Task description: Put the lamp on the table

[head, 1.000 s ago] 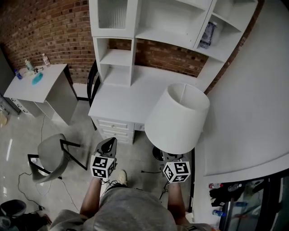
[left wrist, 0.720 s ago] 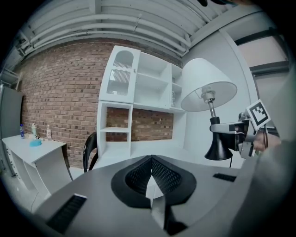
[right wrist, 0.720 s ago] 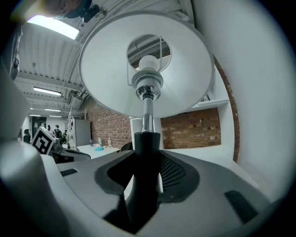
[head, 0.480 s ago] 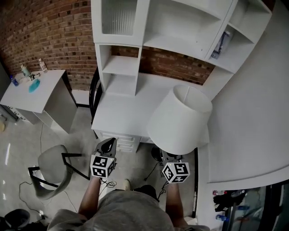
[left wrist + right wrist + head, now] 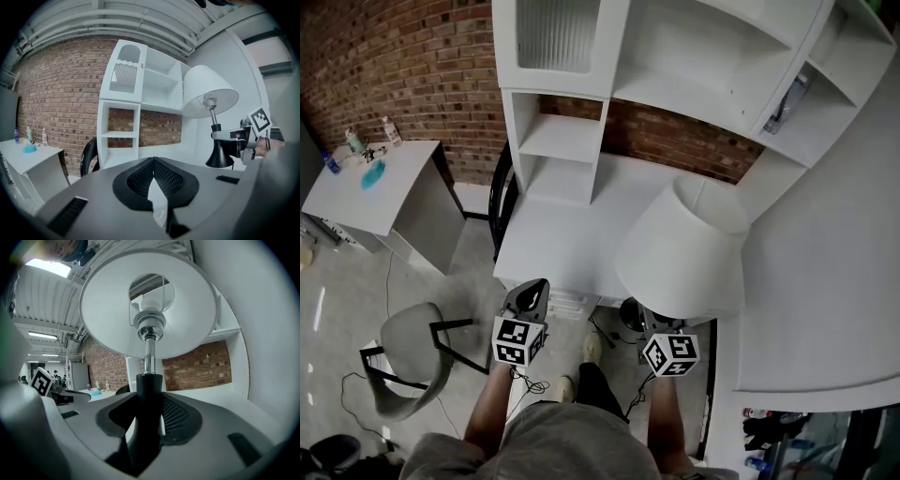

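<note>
Head view is showing a small side table (image 5: 366, 192) standing well to the left of the white desk (image 5: 572, 234), and a grey chair (image 5: 403, 342) sitting on the floor off the desk's front left. Next, the left gripper (image 5: 532, 292) is hovering just in front of the desk's front edge. In the left gripper view its jaws are lying together with nothing between them, so it is taking no part in the hold.

Over the desk's right front corner the lamp (image 5: 684, 253) is hanging in the air, its white shade overlapping the desktop (the black base is showing just short of the front edge, off the desk). At the desk's right front, the right gripper (image 5: 649, 323) is holding it. The right gripper view is showing the jaws clamping the black stem (image 5: 148, 394) below the metal neck, with the shade upright above.

As a judgement, the pickup is done and the lamp is sitting in the grip right at the desk, but it is not yet resting on anything. What is remaining: getting the base over bare desktop, setting it down upright, and opening the jaws.
</note>
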A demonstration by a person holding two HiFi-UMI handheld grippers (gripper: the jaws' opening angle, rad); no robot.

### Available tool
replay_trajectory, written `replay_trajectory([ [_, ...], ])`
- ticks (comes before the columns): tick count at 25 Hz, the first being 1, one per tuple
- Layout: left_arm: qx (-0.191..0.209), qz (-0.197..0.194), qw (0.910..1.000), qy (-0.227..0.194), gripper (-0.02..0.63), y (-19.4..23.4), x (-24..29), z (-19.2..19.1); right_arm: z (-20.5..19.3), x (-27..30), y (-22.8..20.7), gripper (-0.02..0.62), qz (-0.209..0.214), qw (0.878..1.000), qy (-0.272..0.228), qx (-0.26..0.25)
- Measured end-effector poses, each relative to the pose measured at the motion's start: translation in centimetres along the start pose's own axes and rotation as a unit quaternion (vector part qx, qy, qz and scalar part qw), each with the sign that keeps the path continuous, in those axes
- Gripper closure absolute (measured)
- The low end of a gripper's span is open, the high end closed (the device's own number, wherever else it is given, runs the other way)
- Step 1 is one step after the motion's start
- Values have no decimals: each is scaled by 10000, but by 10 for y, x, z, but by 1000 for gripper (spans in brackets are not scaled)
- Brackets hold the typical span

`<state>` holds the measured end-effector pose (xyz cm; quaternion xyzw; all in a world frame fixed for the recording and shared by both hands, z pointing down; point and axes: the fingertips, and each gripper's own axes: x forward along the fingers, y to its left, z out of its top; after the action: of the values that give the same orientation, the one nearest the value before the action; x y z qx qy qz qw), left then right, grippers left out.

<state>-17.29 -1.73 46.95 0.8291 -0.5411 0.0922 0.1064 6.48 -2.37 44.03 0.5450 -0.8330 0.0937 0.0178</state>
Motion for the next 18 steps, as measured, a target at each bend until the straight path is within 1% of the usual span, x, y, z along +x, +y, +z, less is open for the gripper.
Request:
replay_trajectory([
  [6, -8, 157, 9999, 51, 601, 11, 46, 5, 1, 51, -29, 428, 157, 9999, 36, -16],
  [13, -234, 338, 9991, 123, 603, 22, 106, 11, -2, 114, -66, 429, 381, 9993, -16, -51],
  [15, -215, 351, 9990, 153, 603, 26, 123, 12, -6, 133, -74, 428, 467, 9989, -9, -4],
  [18, -111, 270, 9995, 142, 603, 29, 147, 12, -14, 160, -84, 428, 591, 9982, 33, 33],
])
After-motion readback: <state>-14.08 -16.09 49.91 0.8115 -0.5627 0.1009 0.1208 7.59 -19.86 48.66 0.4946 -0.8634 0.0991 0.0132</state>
